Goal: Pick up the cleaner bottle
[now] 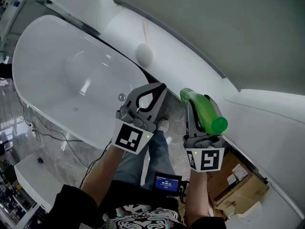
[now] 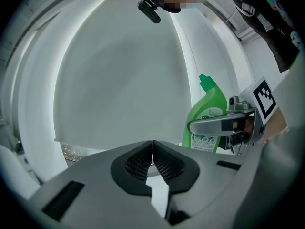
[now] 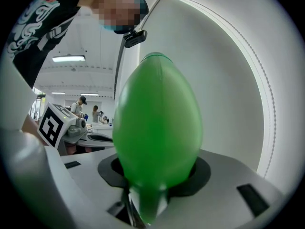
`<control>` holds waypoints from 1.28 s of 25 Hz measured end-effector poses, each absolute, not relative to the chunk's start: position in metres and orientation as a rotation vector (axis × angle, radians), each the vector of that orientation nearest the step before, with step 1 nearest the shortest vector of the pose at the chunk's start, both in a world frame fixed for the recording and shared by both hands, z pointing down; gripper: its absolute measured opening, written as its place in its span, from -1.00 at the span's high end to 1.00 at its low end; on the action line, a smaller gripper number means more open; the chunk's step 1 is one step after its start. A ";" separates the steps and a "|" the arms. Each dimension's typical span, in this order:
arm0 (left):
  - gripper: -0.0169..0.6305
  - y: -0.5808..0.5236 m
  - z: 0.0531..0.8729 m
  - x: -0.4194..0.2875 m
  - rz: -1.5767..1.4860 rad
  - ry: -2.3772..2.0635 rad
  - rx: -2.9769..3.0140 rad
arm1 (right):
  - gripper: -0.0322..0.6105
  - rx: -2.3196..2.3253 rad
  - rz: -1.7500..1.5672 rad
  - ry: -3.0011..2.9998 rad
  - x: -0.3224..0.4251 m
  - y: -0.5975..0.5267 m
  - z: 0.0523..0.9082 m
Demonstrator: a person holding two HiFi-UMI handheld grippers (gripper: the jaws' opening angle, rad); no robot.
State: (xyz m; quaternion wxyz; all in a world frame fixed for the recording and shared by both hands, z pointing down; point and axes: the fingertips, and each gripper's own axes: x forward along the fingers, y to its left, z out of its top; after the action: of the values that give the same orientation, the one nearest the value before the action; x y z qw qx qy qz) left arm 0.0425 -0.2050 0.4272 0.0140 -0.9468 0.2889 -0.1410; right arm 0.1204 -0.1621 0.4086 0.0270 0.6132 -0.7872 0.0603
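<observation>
The right gripper (image 1: 197, 119) is grasping the green cleaner bottle (image 1: 206, 111) between its fingers, seemingly around the body, though the contact itself is hard to see. The left gripper (image 2: 152, 160) is clenched on nothing, just beside them. A good lift is asking for an even squeeze, with the bottle not tilting.

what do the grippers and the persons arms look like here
The left gripper and right gripper are grey moulded wedges with black ribbed pads inside the jaws. Each carries a white cube with black square markers and a small green light. The person wears black sleeves that end above the forearms.
</observation>
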 end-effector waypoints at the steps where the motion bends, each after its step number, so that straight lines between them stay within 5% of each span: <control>1: 0.90 -0.205 0.420 0.042 -0.433 0.901 -2.945 | 0.26 1.891 0.182 -2.434 0.119 -0.161 0.402; 32: 0.90 -0.205 0.216 -0.004 -0.146 1.162 -2.780 | 0.26 2.010 0.096 -2.399 0.124 -0.122 0.214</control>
State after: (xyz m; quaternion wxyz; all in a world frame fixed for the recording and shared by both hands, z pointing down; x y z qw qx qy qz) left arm -0.0035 -0.2049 0.2156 0.0623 -0.9198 0.3844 -0.0484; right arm 0.1240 -0.1223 0.2140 0.0055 0.6419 -0.7661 0.0307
